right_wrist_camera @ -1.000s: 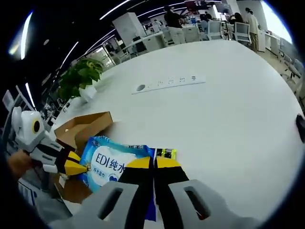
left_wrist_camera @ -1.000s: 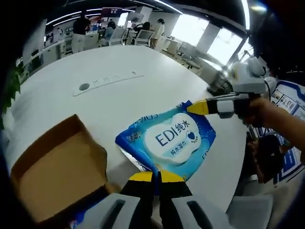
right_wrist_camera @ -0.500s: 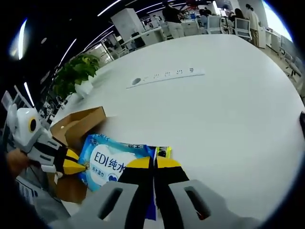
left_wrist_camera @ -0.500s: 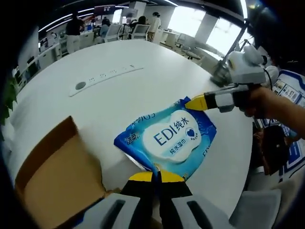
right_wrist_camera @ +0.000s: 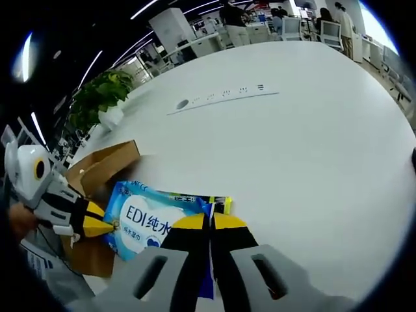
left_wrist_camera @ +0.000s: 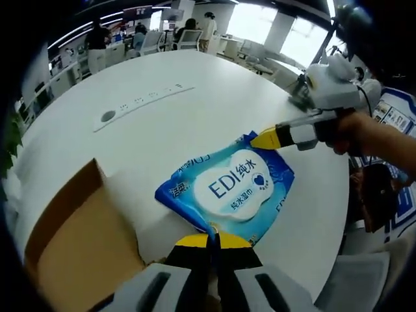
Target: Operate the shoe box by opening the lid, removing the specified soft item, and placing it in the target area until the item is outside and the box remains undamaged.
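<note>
While both grippers pinch opposite ends of the soft blue plastic pack of wet wipes [left_wrist_camera: 227,188], it hangs stretched between them above the round white table [left_wrist_camera: 162,136], already clear of the open brown cardboard shoe box [left_wrist_camera: 78,247]. In the left gripper view, the left gripper [left_wrist_camera: 213,240] has its yellow-tipped jaws pressed together on the pack's near edge, directly ahead of it, with the box low and to its left. The right gripper [left_wrist_camera: 266,138] comes in from the far right of that view, its jaws closed on the pack's far corner. In the right gripper view, the right gripper [right_wrist_camera: 208,221] bites the edge just in front of its tips, the pack [right_wrist_camera: 153,218] spreading away to its left toward the left gripper [right_wrist_camera: 104,226], and the box [right_wrist_camera: 97,175] lies beyond that.

The step in hand appears to be carrying the pack to the set-down spot. To do it well, both hands should travel together at matching pace, so the film neither tears nor slips from a thin edge grip. Lower it flat onto bare table ahead of the right gripper, well short of the long white power strip [right_wrist_camera: 224,97], and away from the box so its flap is not knocked. Release only once the pack rests on the surface.
</note>
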